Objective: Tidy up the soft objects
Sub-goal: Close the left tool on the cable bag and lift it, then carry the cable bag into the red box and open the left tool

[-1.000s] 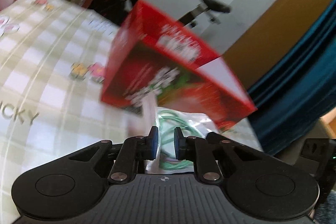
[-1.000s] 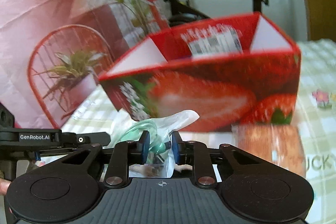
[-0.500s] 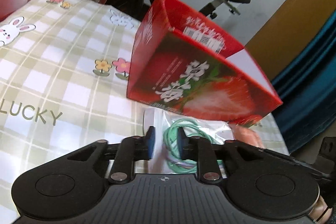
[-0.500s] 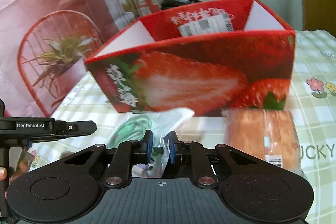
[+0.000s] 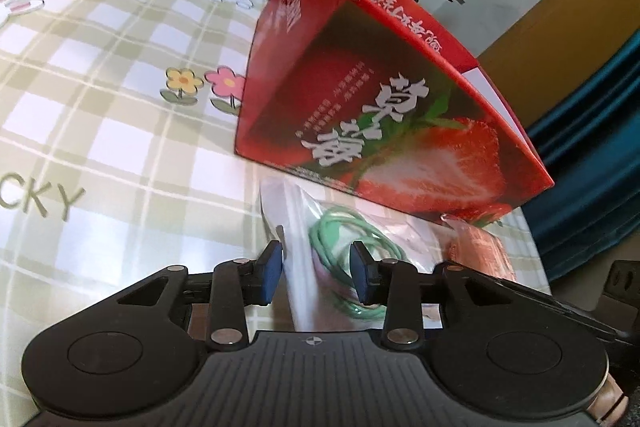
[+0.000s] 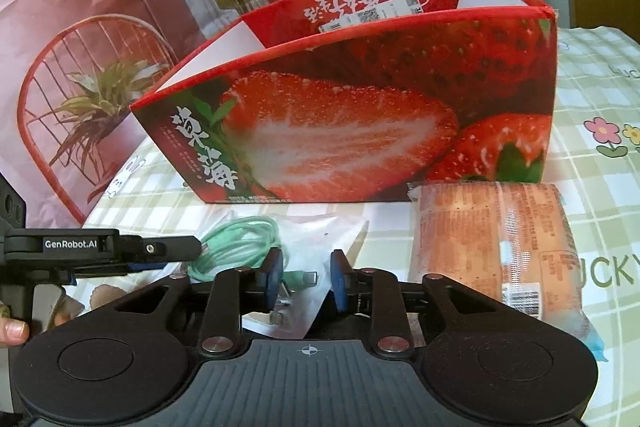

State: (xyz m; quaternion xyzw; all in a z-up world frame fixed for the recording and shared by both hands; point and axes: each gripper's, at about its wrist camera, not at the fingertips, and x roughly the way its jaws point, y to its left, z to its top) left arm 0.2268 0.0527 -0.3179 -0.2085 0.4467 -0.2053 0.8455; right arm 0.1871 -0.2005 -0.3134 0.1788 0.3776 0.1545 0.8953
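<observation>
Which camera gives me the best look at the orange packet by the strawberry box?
Right wrist. There the orange packet lies in nearly full view on the checked cloth in front of the strawberry box, printed label visible. The left wrist view shows only a sliver of it, hidden behind that gripper's finger.

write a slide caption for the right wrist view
Right gripper fingers, just opening, straddle a clear bag of green cable before a strawberry box, orange packet alongside.
</observation>
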